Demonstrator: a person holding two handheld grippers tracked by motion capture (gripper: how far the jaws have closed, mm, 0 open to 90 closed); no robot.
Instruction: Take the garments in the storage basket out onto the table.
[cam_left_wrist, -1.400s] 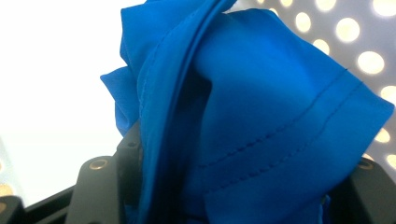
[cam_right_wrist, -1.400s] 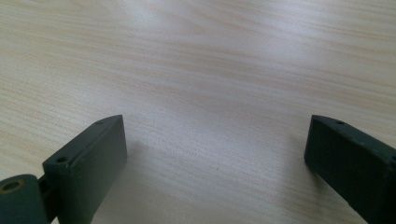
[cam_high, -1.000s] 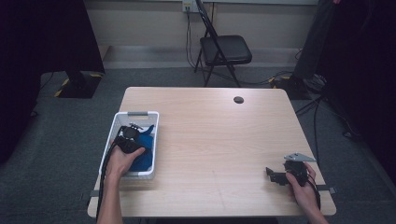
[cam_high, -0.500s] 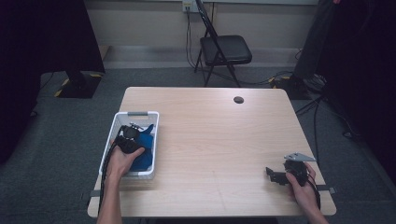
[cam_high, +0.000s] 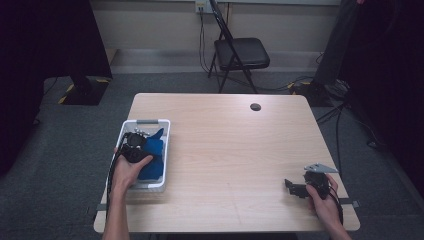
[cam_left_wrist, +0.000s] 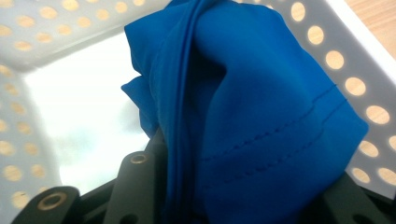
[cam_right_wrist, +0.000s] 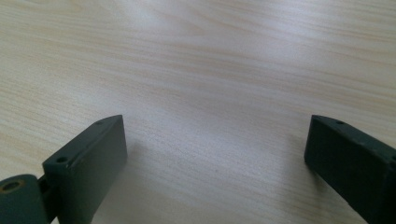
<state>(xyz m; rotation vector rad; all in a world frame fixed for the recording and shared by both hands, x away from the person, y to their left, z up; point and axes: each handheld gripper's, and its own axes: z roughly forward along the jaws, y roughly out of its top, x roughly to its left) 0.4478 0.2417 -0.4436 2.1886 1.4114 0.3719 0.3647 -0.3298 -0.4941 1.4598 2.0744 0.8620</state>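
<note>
Light wood table (cam_high: 235, 150) on grey carpet, black folding chair (cam_high: 240, 52) at frame top. Left gripper (cam_high: 135, 145) clamps blue cloth (cam_high: 152, 157) inside white perforated basket (cam_high: 162, 150), left of centre. Right gripper (cam_high: 295, 187) rests lower right, jaws wide, holding nothing

Blue cloth (cam_left_wrist: 261, 116) bunches between the left gripper's (cam_left_wrist: 233, 205) black jaws at six o'clock, inside a white perforated basket (cam_left_wrist: 60, 28).
</note>
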